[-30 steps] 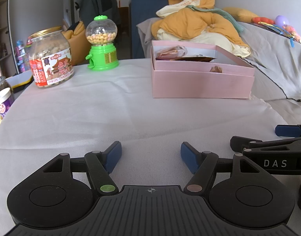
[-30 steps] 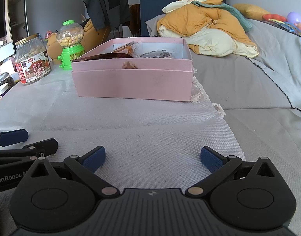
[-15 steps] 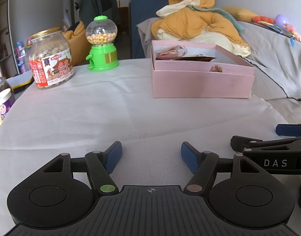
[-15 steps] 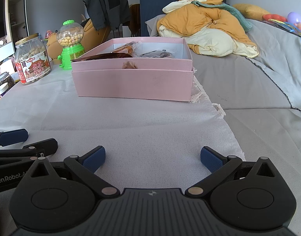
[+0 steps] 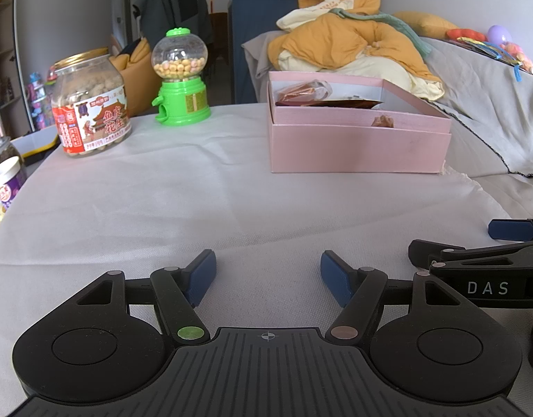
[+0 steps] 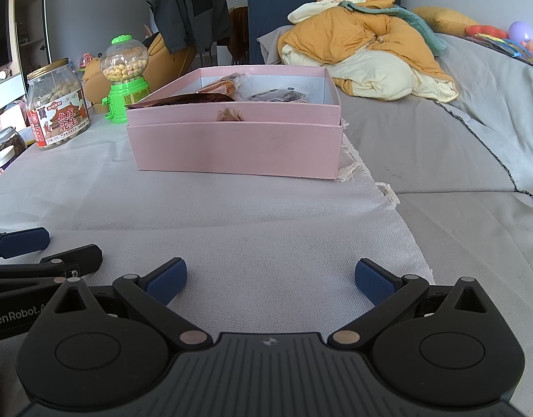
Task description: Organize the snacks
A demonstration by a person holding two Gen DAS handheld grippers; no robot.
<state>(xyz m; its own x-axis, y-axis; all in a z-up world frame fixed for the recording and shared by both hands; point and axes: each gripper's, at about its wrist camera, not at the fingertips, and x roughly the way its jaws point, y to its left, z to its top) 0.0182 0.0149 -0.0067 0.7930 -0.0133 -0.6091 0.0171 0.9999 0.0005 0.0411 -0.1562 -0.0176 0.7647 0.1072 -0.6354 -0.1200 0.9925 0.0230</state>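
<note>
A pink box [image 5: 358, 149] [image 6: 236, 149] stands on the white cloth ahead of both grippers. Inside it lie wrapped snacks: a reddish packet [image 5: 301, 92], a dark brown pouch [image 6: 183, 99], an orange-brown packet [image 6: 221, 85] and a dark one [image 6: 276, 95]. My left gripper [image 5: 268, 278] hovers low over the cloth, open, with nothing between its blue pads. To its right my right gripper [image 6: 269, 279] is also open and empty, well short of the box. Each gripper's side shows at the edge of the other's view.
A peanut jar [image 5: 90, 104] with a gold lid and a green gumball dispenser [image 5: 181, 78] stand at the back left. Smaller jars [image 5: 5, 180] sit at the left edge. Behind the box lies a grey sofa with piled orange and cream bedding [image 6: 363, 45].
</note>
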